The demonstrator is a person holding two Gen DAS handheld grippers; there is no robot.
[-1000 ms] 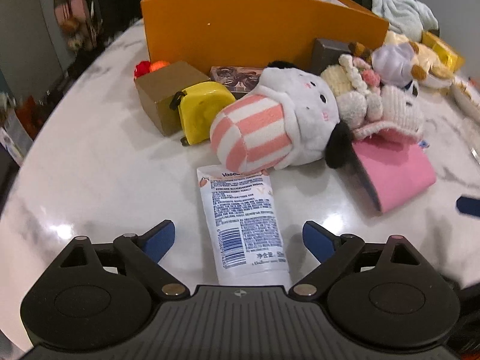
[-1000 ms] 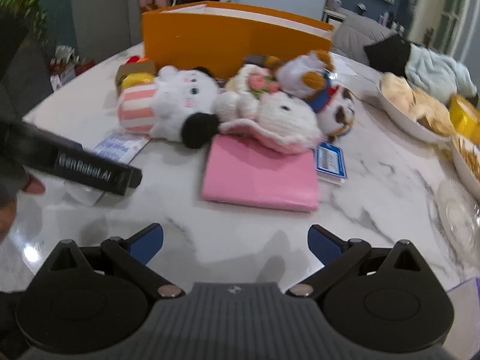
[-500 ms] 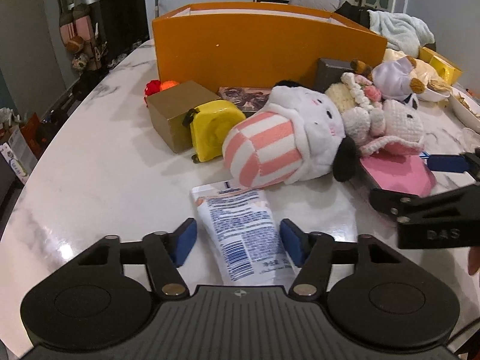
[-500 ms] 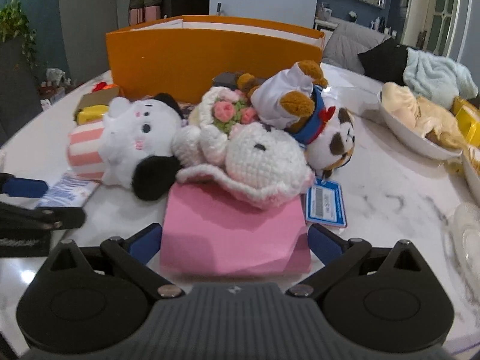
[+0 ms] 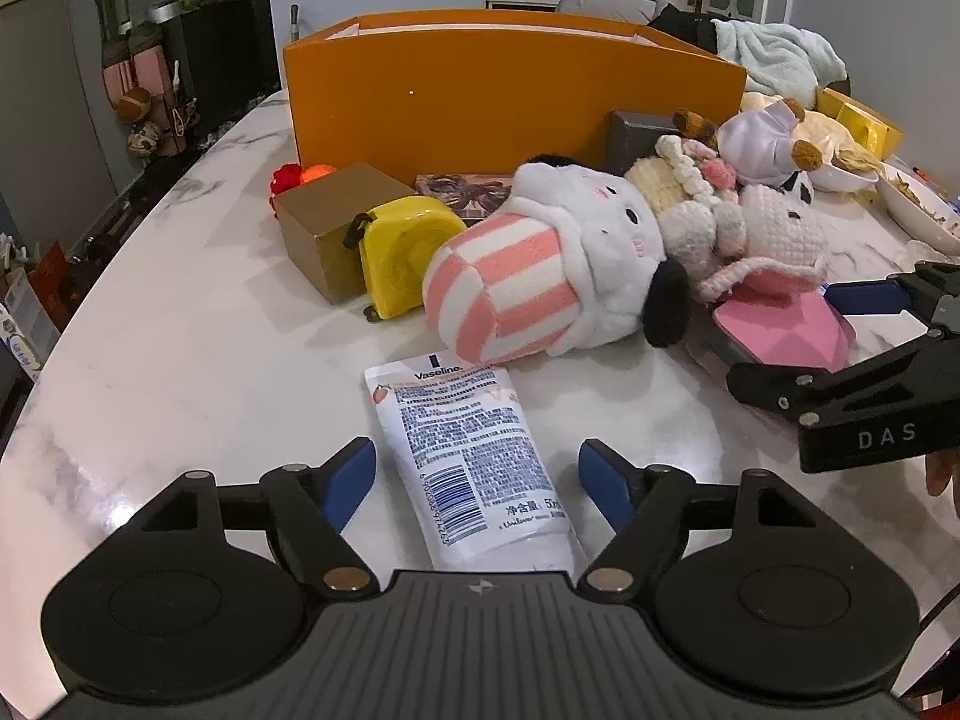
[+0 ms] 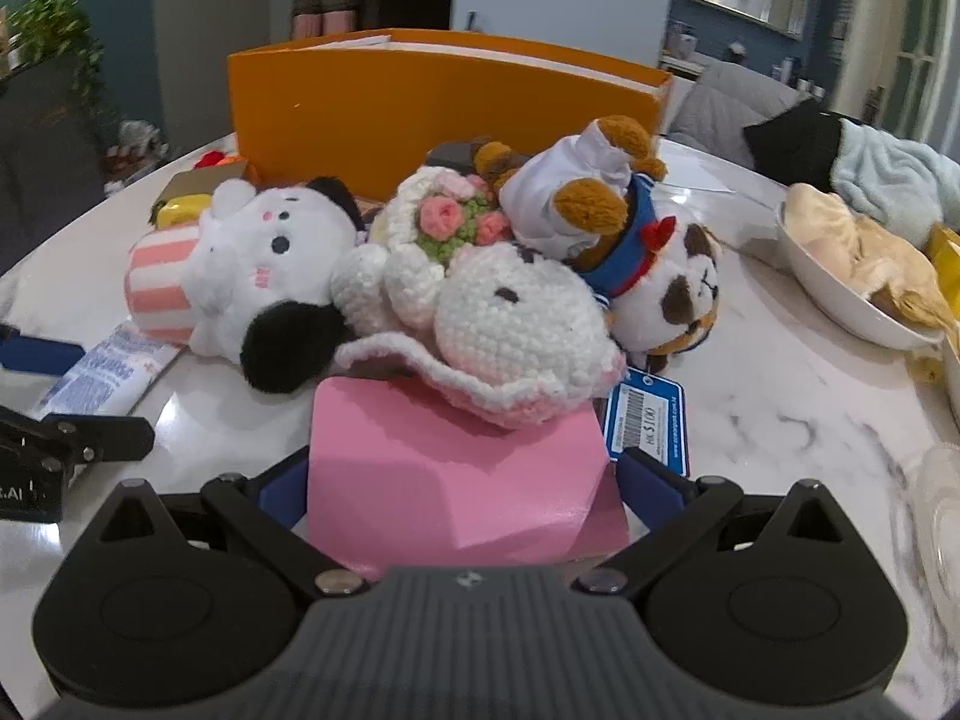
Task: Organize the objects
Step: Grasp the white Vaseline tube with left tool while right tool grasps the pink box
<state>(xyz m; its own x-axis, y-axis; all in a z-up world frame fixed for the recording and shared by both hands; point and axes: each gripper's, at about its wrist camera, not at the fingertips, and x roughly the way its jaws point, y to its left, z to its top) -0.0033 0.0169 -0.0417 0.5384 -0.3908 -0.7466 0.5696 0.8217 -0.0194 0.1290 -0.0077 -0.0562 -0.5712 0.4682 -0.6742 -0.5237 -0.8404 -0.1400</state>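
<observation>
With the left gripper [image 5: 477, 474] opening its jaws clear of the lotion tube [image 5: 474, 450] at lower centre, the right gripper [image 6: 465, 480], jaws wide astride the pink box [image 6: 456, 474] at lower centre, should close squarely, sparing the crocheted doll [image 6: 510, 324] on its far edge.

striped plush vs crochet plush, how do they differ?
The striped plush is smooth fleece with a pink-and-white striped body and a black ear; the crochet plush is knitted cream yarn with a flower bouquet. The striped plush lies on the table; the crochet plush overlaps the pink box. Both lie on their sides.
</observation>
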